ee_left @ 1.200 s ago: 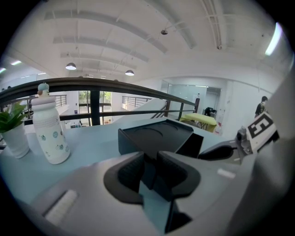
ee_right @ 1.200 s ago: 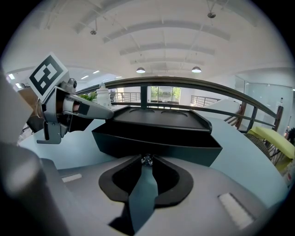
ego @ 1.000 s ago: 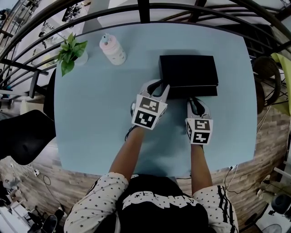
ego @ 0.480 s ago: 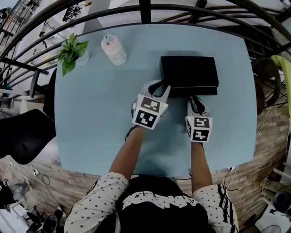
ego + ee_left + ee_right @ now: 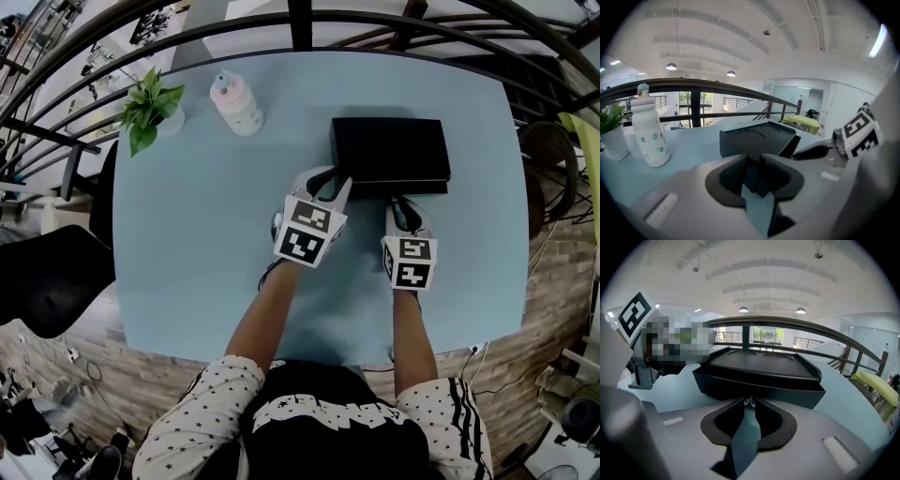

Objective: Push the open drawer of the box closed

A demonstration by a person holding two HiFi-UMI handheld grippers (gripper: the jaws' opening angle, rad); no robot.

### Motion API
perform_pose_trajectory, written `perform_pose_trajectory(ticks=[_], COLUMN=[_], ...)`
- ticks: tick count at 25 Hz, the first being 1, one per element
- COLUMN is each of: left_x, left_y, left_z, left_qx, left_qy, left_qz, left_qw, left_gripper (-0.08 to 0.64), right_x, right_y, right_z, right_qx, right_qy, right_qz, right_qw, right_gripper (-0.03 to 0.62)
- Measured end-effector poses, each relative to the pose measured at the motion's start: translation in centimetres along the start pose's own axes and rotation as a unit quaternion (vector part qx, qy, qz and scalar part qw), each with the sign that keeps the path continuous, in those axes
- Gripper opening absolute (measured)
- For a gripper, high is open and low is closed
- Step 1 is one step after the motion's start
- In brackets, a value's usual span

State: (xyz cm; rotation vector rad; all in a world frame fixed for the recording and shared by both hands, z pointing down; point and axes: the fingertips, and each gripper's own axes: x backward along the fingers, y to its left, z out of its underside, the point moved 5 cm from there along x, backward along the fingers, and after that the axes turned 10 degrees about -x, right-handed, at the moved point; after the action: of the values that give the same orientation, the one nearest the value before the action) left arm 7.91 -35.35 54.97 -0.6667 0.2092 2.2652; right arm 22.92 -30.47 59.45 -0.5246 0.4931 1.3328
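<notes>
right gripper (image 5: 405,208) pinches the knob (image 5: 749,402) of the drawer (image 5: 394,187), slightly out of the box (image 5: 389,145) on the table (image 5: 187,234); left gripper (image 5: 328,181) gapes at its corner. next seems a straight push in.

Both pitched downward, side by side. Left gripper (image 5: 330,176): jaws apart, empty. Right gripper (image 5: 401,202): jaws just closing, tips pinching drawer knob (image 5: 749,402).

table (image 5: 187,272): light blue | floor (image 5: 555,267): wood planks | railing (image 5: 717,85): dark, curved | ceiling (image 5: 740,33): white, round lamps (image 5: 743,309)
</notes>
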Motion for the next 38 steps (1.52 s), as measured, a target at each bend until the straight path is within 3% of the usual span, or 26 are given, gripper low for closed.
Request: perform_pose_trajectory(ticks=[38], left_x=[0.6], left_y=[0.1], left_z=[-0.2], left_qx=[-0.014], left_qy=[0.012], left_qz=[0.013], left_qw=[0.9997], left_gripper=[0.000], right_x=[-1.0], right_y=[0.1], right_z=[-1.5], right_qx=[-0.026], right_qy=[0.008], right_qz=[0.014], right_qw=[1.000], right_gripper=[0.075])
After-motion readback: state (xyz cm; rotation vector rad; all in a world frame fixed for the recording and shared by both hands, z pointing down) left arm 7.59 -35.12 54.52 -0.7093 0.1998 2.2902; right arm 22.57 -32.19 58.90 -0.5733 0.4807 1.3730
